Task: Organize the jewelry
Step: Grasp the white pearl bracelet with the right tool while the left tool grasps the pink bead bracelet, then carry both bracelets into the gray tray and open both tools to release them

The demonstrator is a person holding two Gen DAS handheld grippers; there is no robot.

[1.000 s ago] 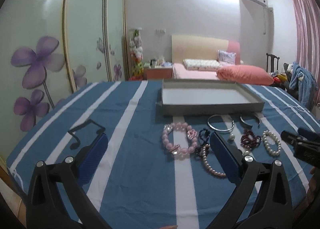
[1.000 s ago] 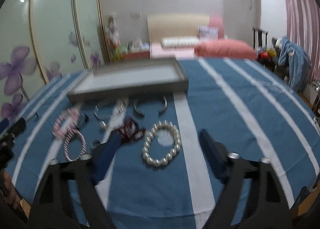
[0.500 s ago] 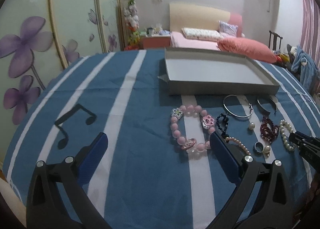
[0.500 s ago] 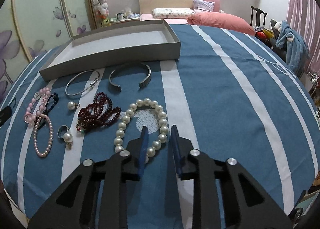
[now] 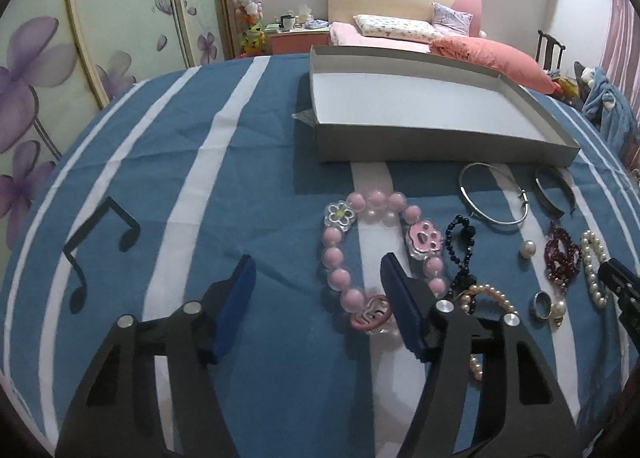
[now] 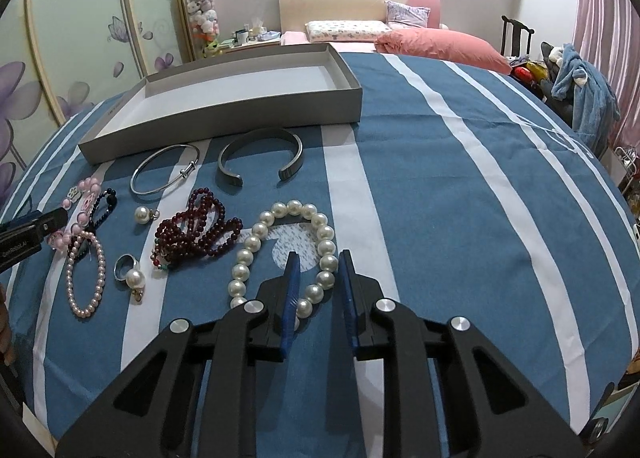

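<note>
**Bedroom desk, jewelry spread below the tray**

Blue-and-white striped cloth covers the desk I am working over, with a bed and a flower-painted wardrobe behind it.

My right hand-held gripper has its blue pads drawn narrow around the near arc of the white pearl bracelet; a couple of pearls sit in the gap, though I cannot tell whether the pads press them.

My left hand-held gripper has just been closing and stands half spread. The near part of the pink bead bracelet lies between its pads, untouched, and the right pad overlaps that loop.

Outward from the pearls lie a dark red bead strand, a ring beside a pearl earring, a small pink pearl loop, a thin silver bangle and a grey cuff.

Toward the far edge sits the shallow grey tray.
</note>
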